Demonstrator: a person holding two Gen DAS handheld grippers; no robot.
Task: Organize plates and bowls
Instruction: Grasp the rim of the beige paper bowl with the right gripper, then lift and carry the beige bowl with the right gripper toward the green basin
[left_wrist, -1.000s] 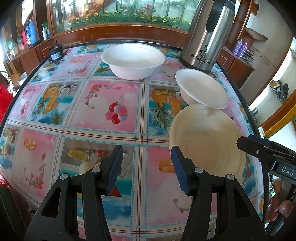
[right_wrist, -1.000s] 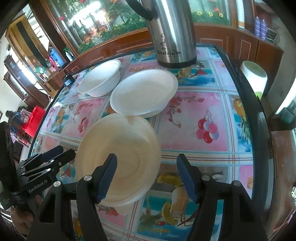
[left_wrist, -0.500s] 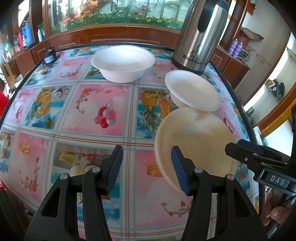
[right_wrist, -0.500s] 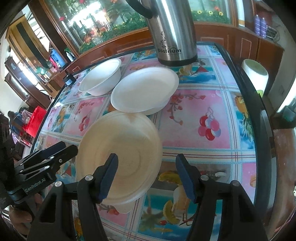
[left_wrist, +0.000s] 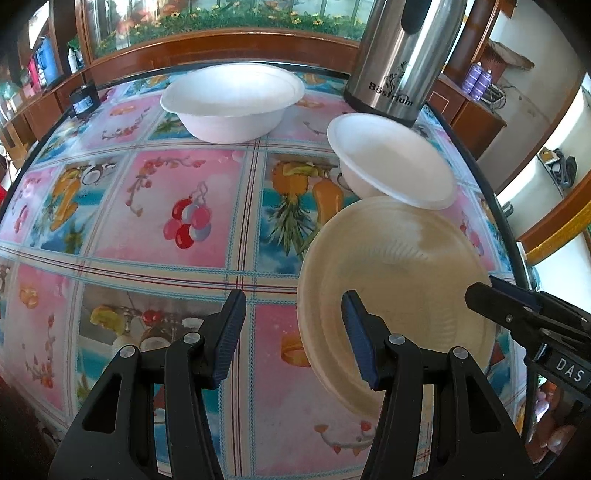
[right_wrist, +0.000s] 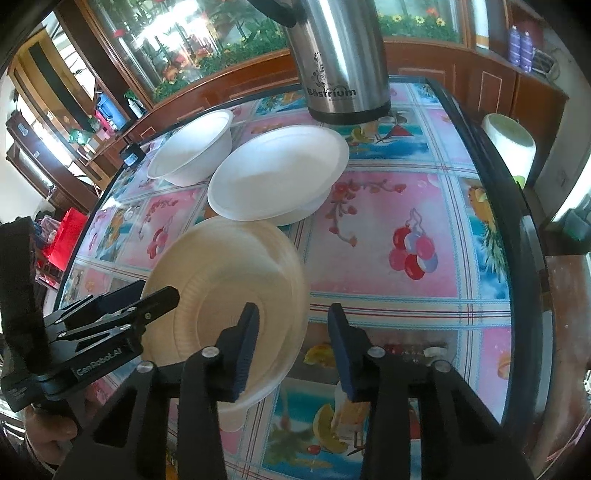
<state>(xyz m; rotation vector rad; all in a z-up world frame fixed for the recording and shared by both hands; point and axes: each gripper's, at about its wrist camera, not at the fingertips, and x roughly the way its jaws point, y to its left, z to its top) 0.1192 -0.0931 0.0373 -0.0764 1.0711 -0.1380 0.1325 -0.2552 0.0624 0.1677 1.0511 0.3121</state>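
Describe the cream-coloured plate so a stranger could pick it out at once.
Start at the tall steel flask at the far edge of the fruit-print table. Come toward the near edge, past the white plate resting on a white bowl. The cream plate sits next: it alone is beige, ribbed inside, and lies between both tools.

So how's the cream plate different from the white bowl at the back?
The cream plate is yellowish, wide and shallow; the white bowl is bright white and deeper. The plate lies near both grippers, next to a white plate resting on something white; the bowl stands alone, farther off. Both are round, empty and upright.
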